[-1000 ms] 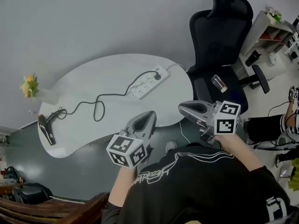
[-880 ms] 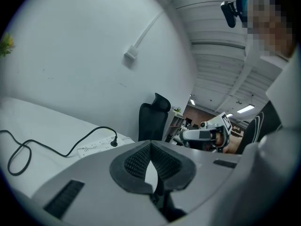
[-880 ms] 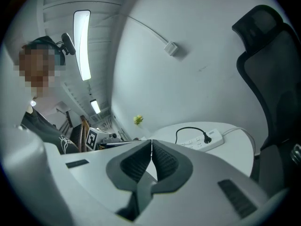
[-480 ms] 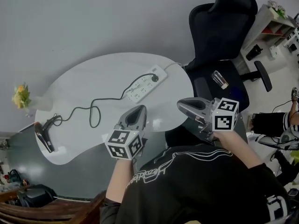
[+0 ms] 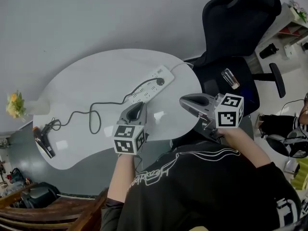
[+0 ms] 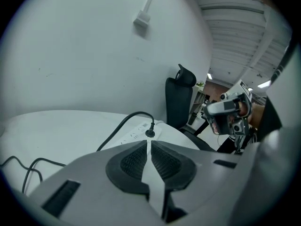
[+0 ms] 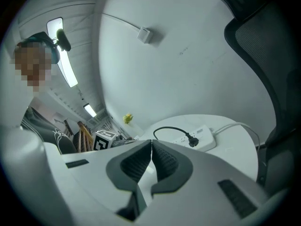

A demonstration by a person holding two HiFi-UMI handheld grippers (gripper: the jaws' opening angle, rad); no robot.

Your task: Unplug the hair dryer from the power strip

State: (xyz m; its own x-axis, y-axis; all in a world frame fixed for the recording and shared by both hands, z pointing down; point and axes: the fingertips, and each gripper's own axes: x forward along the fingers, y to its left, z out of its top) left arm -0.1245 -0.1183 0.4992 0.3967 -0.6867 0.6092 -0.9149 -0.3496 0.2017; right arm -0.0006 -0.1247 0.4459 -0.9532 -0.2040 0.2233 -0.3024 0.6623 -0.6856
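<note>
Smooth white kidney-shaped table (image 5: 96, 76). An oblong white strip (image 5: 153, 80) lay at its 2 o'clock with a round black plug (image 5: 160, 82) seated in it. A thin black cord (image 5: 110, 101) ran to the dryer (image 5: 43, 143) at 8 o'clock, apparently dark-bodied. The left gripper (image 5: 141, 106) and right gripper (image 5: 185, 101) had their ribbed pads (image 6: 133, 160) pressed together, empty. Both had advanced toward the strip since the prior frame.

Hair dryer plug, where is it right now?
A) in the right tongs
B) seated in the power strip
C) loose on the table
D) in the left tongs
B: the plug stands seated in a socket of the power strip, with nothing gripping it.
</note>
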